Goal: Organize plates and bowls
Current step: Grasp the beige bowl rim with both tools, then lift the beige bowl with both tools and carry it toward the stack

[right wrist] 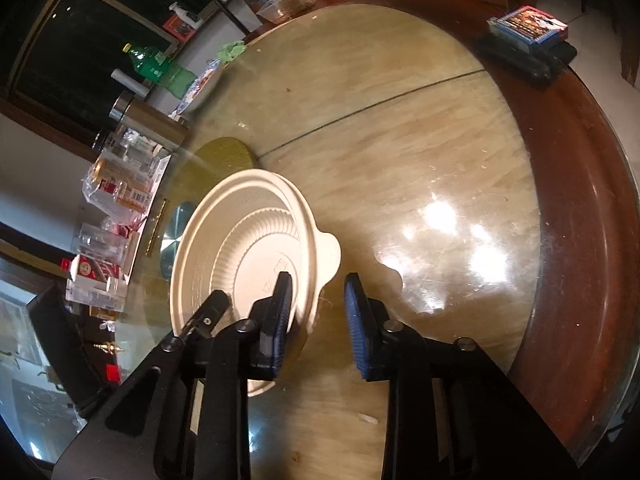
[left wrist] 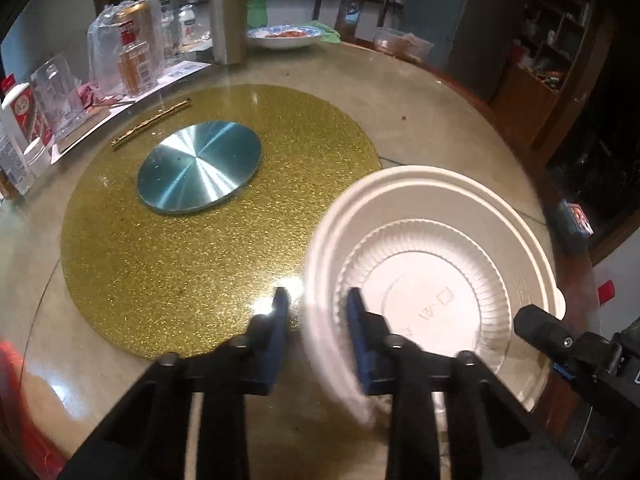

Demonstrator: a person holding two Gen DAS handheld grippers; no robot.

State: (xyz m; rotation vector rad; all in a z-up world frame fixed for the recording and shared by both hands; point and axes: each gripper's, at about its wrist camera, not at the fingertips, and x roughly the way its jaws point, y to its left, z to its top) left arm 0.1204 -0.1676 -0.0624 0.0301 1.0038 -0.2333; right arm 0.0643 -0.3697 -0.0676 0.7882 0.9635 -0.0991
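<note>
The white round ribbed plastic bowl (left wrist: 440, 248) stands on the round glass-topped table (right wrist: 580, 240), with its far left edge over the gold glitter round mat (left wrist: 180, 248); the table's brown wooden rim lies near the bowl on its right and near side. Beyond the bowl and to its right the glass is bare and gives open room; a blue printed box (right wrist: 528, 28) sits well apart at the far edge.

The left gripper (left wrist: 316, 296) is clamped on the left rim of the bowl, one blue pad inside and one outside; the rim there is blurred, so the contact is hard to see. The right gripper (right wrist: 318, 280) has a narrow gap; its left pad is inside the bowl, its right pad stands just clear of the rim.

Only the left wrist view shows the silver metal disc (left wrist: 200, 166) whole on the mat, and the steel tumbler (left wrist: 228, 16) far behind; the right wrist view shows the bowl's small tab handle.
</note>
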